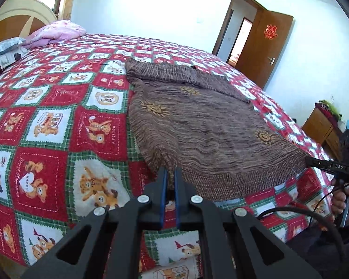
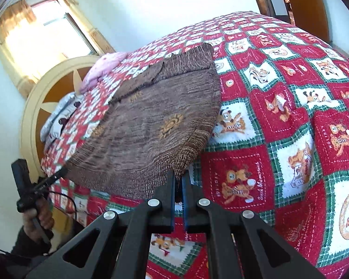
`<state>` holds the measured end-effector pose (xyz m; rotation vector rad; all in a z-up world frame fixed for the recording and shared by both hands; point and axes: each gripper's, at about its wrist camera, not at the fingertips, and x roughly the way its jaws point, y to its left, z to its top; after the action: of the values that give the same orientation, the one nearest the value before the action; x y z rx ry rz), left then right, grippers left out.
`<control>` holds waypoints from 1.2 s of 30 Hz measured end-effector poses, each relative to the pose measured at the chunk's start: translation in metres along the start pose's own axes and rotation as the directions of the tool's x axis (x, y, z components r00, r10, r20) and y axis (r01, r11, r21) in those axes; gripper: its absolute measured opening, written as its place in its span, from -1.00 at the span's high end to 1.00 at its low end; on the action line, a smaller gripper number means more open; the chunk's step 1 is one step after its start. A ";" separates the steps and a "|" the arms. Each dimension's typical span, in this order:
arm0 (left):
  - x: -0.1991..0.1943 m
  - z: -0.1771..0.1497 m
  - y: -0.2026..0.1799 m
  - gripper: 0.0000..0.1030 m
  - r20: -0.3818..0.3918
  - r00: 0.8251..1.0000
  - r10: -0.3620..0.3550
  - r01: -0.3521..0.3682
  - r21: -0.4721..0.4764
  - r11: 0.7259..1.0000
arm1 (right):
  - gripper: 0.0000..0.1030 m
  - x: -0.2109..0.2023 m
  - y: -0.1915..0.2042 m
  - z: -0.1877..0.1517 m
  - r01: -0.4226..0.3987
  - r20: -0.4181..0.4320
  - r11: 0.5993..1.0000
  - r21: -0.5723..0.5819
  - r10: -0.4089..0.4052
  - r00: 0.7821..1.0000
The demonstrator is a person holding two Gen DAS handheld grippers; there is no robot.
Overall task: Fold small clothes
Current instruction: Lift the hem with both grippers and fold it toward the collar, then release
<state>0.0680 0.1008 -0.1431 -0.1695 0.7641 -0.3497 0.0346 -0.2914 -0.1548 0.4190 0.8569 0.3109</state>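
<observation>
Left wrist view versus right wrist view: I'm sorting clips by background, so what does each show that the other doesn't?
Only the left wrist view shows the open wooden door with its red decoration and the wooden cabinet beyond the bed's far side. Only the right wrist view shows the curtained window. Both share the brown knit sweater on the red checked quilt, the pink pillow, the headboard, and both grippers, left gripper and right gripper, each pinching a hem corner.
</observation>
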 end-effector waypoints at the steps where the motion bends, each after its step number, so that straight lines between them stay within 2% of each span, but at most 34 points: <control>1: 0.000 0.000 0.000 0.89 0.002 1.000 -0.003 0.003 -0.002 1.000 | 0.93 -0.001 -0.003 0.001 -0.006 0.003 1.000 0.017 0.006 1.000; 7: -0.016 0.012 -0.004 0.90 0.059 0.997 -0.051 0.051 -0.004 0.999 | 0.93 -0.030 0.006 0.014 -0.073 0.097 0.997 0.019 0.070 0.993; 11: -0.025 0.026 -0.009 0.90 0.101 0.993 -0.066 0.065 0.008 0.998 | 0.93 -0.039 0.012 0.030 -0.077 0.132 0.997 0.004 0.076 0.988; 17: -0.019 0.044 0.003 0.90 0.116 0.988 -0.105 0.111 -0.043 0.993 | 0.93 -0.036 0.017 0.054 -0.104 0.149 0.995 0.009 0.101 0.984; 25: -0.013 0.069 0.016 0.91 0.161 0.981 -0.107 0.123 -0.095 0.988 | 0.93 -0.023 0.018 0.086 -0.112 0.172 0.993 0.026 0.106 0.979; 36: -0.007 0.110 0.024 0.91 0.221 0.967 -0.122 0.158 -0.148 0.976 | 0.93 -0.020 0.029 0.141 -0.097 0.210 0.995 -0.022 0.100 0.973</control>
<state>0.1467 0.1280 -0.0672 -0.4124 0.5713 -0.3959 0.1290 -0.3072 -0.0455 0.4759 0.6279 0.3563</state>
